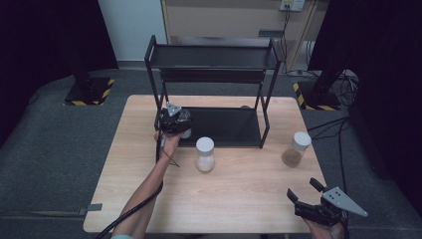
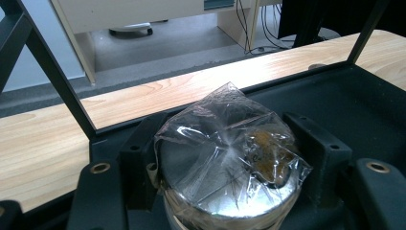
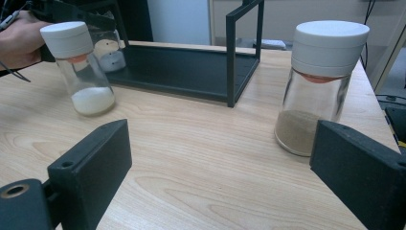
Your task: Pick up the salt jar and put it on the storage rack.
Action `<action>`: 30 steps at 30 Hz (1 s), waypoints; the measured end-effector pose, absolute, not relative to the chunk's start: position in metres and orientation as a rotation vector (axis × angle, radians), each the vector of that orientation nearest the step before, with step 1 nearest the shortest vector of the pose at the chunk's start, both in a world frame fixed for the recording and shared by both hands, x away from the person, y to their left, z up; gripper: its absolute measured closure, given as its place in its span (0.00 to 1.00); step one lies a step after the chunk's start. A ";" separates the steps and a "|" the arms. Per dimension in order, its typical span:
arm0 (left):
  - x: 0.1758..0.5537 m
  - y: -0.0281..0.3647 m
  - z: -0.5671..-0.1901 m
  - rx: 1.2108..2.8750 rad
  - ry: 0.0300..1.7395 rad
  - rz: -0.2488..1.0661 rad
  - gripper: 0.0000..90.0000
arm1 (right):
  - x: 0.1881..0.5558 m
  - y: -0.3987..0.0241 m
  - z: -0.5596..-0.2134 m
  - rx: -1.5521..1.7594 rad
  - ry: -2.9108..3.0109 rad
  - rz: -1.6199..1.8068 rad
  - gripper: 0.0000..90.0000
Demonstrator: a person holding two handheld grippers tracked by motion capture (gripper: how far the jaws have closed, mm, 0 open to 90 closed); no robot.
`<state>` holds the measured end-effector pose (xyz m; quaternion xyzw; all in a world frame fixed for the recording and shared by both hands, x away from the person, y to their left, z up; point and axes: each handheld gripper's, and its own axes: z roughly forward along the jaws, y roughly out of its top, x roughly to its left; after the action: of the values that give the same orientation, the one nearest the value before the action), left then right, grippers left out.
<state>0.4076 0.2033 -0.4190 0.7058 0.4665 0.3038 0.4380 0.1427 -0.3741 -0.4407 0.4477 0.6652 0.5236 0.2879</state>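
Observation:
My left gripper (image 1: 174, 121) is shut on a glass jar (image 2: 225, 163) whose lid is covered with crinkled clear film. It holds the jar at the front left corner of the black rack's lower shelf (image 2: 335, 100). The same jar (image 3: 109, 48) has white contents at its bottom. A white-lidded jar of white powder (image 1: 205, 154) (image 3: 79, 67) stands on the table just in front of the rack. A white-lidded jar of brown powder (image 1: 297, 149) (image 3: 321, 86) stands to the right. My right gripper (image 1: 302, 188) (image 3: 222, 158) is open near the table's front right corner, with nothing between its jaws.
The black two-tier metal rack (image 1: 214, 57) stands at the back middle of the wooden table (image 1: 249, 199). Its upright posts (image 3: 231, 57) border the lower shelf. Dark stands with striped bases (image 1: 89, 92) and cables sit on the floor behind the table.

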 end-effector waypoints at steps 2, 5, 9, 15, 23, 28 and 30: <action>0.407 0.202 -0.420 1.749 1.161 0.759 0.38 | 0.143 -0.374 -0.441 1.196 1.777 1.398 0.08; 0.406 0.202 -0.420 1.767 1.145 0.770 0.38 | 0.143 -0.374 -0.440 1.197 1.777 1.398 0.08; 0.405 0.201 -0.420 1.768 1.144 0.776 0.37 | 0.142 -0.374 -0.440 1.196 1.777 1.396 0.08; 0.406 0.205 -0.412 1.728 1.125 0.772 0.24 | 0.142 -0.374 -0.441 1.196 1.774 1.397 0.08; 0.402 0.213 -0.386 1.700 1.059 0.762 0.13 | 0.142 -0.374 -0.440 1.194 1.774 1.396 0.08; 0.399 0.221 -0.370 1.709 1.011 0.749 0.08 | 0.142 -0.374 -0.440 1.193 1.774 1.394 0.08; 0.396 0.224 -0.364 1.706 1.009 0.742 0.08 | 0.142 -0.374 -0.440 1.193 1.774 1.394 0.08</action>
<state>0.3958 0.2240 -0.3639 0.7024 0.4156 0.3055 0.4905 0.1416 -0.3737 -0.4401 0.4473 0.6651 0.5227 0.2904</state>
